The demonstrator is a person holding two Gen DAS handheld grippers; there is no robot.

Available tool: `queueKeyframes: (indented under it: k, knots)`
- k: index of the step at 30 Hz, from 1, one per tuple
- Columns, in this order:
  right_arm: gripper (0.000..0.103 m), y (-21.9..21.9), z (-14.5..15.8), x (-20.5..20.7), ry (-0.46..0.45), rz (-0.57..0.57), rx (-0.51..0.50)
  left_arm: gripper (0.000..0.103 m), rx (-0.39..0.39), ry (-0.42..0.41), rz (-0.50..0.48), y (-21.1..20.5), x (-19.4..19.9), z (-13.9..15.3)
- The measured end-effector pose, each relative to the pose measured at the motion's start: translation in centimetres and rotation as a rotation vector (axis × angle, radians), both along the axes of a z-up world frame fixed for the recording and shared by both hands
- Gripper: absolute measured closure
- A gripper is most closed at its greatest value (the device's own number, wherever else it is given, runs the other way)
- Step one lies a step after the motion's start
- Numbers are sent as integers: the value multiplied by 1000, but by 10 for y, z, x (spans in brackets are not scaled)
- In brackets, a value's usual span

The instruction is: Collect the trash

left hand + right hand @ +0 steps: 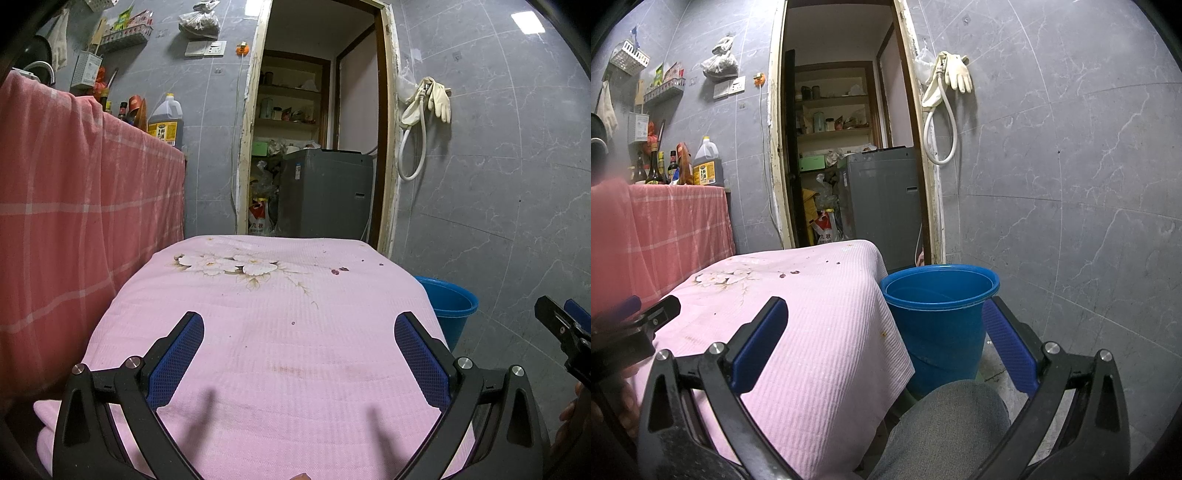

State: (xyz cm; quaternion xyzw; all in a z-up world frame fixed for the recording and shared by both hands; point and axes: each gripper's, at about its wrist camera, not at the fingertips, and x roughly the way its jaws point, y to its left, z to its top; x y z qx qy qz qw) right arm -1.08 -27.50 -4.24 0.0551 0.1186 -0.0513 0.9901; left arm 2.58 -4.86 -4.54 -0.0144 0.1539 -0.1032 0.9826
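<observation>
Left wrist view: left gripper (299,350) spread wide, empty, over pink cloth (258,332); dark scraps (339,270) at 12 o'clock. Right wrist view only: right gripper (886,332) agape, blue bucket's (940,295) inside bare.

Pink floral-printed cloth (266,350), solid blue bucket (942,317), salmon-pink checked curtain (74,206), grey marbled wall tiles (1071,184)

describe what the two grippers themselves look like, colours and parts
Both match. The left gripper and right gripper each have two matte black plastic arms with triangular cut-outs, round silver bolts at the joints, and long flat fingers faced with blue textured pads. No cables or markings show. The person's leg, in grey fabric, sits below the right one.
</observation>
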Motion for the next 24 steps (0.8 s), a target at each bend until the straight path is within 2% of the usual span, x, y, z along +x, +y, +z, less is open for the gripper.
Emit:
queueKeyframes:
  k: [24]
  knots:
    - [0, 2, 0, 0, 1, -1, 2, 2, 7, -12, 21, 14, 2, 1]
